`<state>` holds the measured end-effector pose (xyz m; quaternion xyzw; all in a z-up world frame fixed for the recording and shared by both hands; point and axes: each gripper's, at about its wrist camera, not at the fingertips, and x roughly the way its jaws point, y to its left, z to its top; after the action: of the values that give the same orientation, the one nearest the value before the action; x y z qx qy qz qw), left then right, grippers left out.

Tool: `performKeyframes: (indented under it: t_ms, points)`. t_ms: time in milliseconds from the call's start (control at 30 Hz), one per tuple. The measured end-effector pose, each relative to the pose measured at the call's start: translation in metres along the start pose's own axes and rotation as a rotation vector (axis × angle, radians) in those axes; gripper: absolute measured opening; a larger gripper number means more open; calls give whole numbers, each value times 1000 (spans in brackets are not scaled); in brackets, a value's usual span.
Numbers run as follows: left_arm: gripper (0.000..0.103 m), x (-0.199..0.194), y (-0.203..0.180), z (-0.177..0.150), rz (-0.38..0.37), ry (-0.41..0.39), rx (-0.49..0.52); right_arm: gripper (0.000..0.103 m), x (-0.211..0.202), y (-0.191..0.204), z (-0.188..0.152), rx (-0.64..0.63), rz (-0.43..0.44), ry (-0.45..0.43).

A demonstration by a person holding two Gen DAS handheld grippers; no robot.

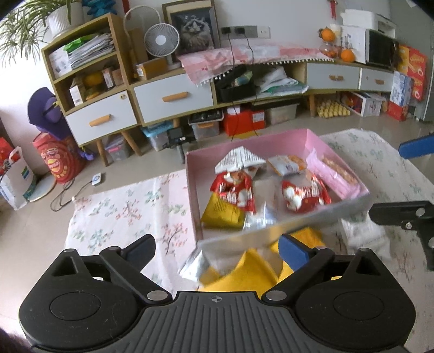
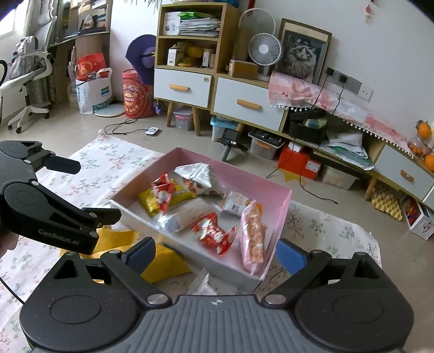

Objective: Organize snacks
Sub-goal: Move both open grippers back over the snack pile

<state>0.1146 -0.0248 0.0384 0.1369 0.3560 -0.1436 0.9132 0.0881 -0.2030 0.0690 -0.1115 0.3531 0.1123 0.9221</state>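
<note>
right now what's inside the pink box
Inside the pink box: two red packets, a yellow packet, a pink bag, a silver pouch, a clear tube. Anything beneath them is hidden.

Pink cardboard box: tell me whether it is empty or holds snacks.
It holds snacks. The pink cardboard box is open-topped, with several packets on its floor, including a red packet and a yellow packet.

— Where am I working?
— My living room at home: a low sideboard (image 2: 244, 106) with white drawers, a framed cat picture (image 2: 302, 55), a desk fan (image 2: 264, 50), oranges (image 1: 347, 54), a potted plant (image 1: 32, 24), and a floral cloth (image 1: 127, 214) spread on tile.
</note>
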Motion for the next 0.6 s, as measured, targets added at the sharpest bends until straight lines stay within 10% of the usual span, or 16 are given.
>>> performKeyframes:
  t_ms: [600]
  points:
    - [99,-30,5,-64,-53,44,73,80,-18,35,-52,-65,70,10]
